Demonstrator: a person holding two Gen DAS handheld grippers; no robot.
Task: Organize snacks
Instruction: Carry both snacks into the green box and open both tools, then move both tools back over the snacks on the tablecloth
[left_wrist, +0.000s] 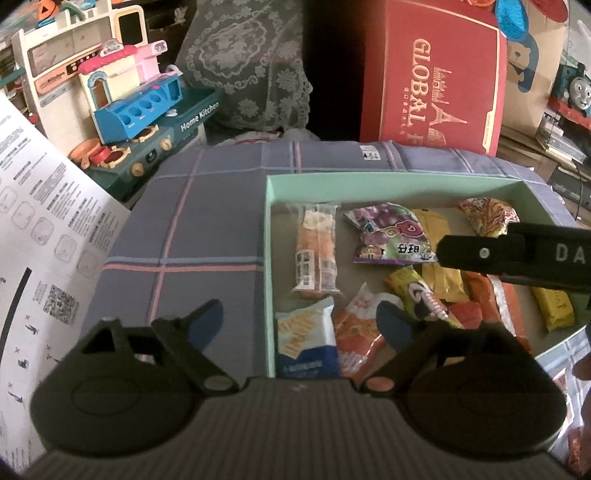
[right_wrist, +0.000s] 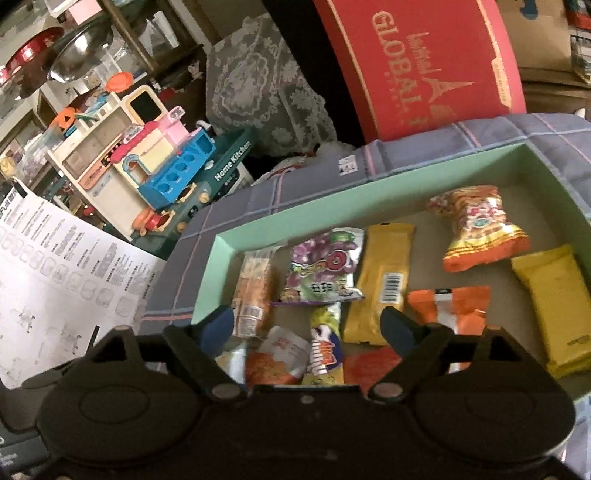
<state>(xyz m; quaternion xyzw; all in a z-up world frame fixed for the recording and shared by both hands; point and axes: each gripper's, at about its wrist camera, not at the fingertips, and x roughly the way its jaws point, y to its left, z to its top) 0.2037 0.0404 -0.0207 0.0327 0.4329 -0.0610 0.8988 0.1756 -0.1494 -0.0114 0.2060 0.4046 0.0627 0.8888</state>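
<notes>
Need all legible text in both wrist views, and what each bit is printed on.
"GLOBAL": red box, gold letters running sideways; smaller lines under it unreadable.
"Home Kitchen": teal toy kitchen.
"Kitchen": cream toy fridge, small label, faint.
"DA": right gripper finger, cut off at the picture's edge.
Instruction sheet: print and QR code too small.
Purple grape snack packet: characters blurred.
Yellow packet: barcode only.

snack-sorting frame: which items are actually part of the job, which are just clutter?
Job:
- green box, holding the snacks
- purple grape packet
- long yellow packet
- orange-patterned bag
- clear-wrapped cracker bar
- left gripper and right gripper, both open, empty

Clutter:
- toy kitchen set
- red gift box
- printed instruction sheet
- lace cloth
</notes>
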